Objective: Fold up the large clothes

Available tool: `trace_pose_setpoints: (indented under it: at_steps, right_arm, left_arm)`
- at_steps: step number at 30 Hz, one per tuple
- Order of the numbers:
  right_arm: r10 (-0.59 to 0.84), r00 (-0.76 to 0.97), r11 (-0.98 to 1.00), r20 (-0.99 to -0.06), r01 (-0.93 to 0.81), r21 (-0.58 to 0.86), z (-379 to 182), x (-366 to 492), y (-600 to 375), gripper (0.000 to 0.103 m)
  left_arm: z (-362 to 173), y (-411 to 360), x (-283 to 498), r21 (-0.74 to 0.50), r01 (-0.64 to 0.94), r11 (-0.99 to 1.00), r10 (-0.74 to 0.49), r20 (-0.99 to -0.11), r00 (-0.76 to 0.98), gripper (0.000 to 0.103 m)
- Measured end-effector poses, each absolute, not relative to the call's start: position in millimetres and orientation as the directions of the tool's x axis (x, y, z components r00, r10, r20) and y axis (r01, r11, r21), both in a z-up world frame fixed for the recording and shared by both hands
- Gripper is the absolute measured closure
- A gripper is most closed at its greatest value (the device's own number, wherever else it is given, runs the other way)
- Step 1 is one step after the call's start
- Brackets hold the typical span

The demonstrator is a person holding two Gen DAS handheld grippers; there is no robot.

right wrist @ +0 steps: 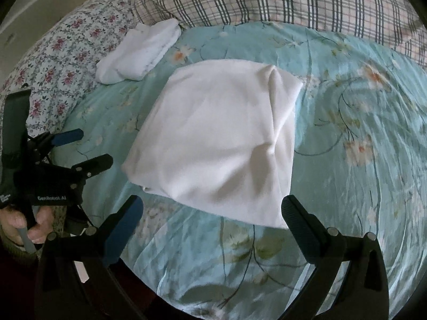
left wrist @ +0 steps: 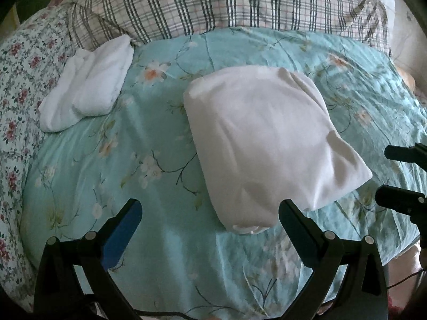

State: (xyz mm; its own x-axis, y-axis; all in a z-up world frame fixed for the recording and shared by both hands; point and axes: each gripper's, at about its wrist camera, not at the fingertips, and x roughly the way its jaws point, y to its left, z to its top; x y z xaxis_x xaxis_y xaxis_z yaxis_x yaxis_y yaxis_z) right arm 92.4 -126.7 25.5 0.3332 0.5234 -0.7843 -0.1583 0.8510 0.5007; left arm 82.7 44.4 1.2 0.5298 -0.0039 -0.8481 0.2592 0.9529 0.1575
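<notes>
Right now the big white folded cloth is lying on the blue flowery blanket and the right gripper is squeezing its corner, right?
Not quite. The big white folded cloth does lie on the blue flowery blanket, but the right gripper is not squeezing it. The right wrist view shows its fingers spread wide open, with the cloth's near edge only lying between them, not pinched.

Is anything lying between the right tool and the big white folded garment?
Nothing visible. The right tool is open, and only bare teal bedspread separates it from the folded white garment. The small white bundle lies beyond it.
</notes>
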Motion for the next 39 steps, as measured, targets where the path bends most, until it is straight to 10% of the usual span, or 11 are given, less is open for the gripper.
trace_pose_setpoints:
  at_steps: [39]
  right_arm:
    - [0.538,0.3,0.843,-0.788,-0.173,0.509,12.2,119.9,-119.7,0.0]
  left_arm:
    - [-2.1,45.3,96.0,0.154,0.238,0.959,0.003,-0.845,0.534,0.001]
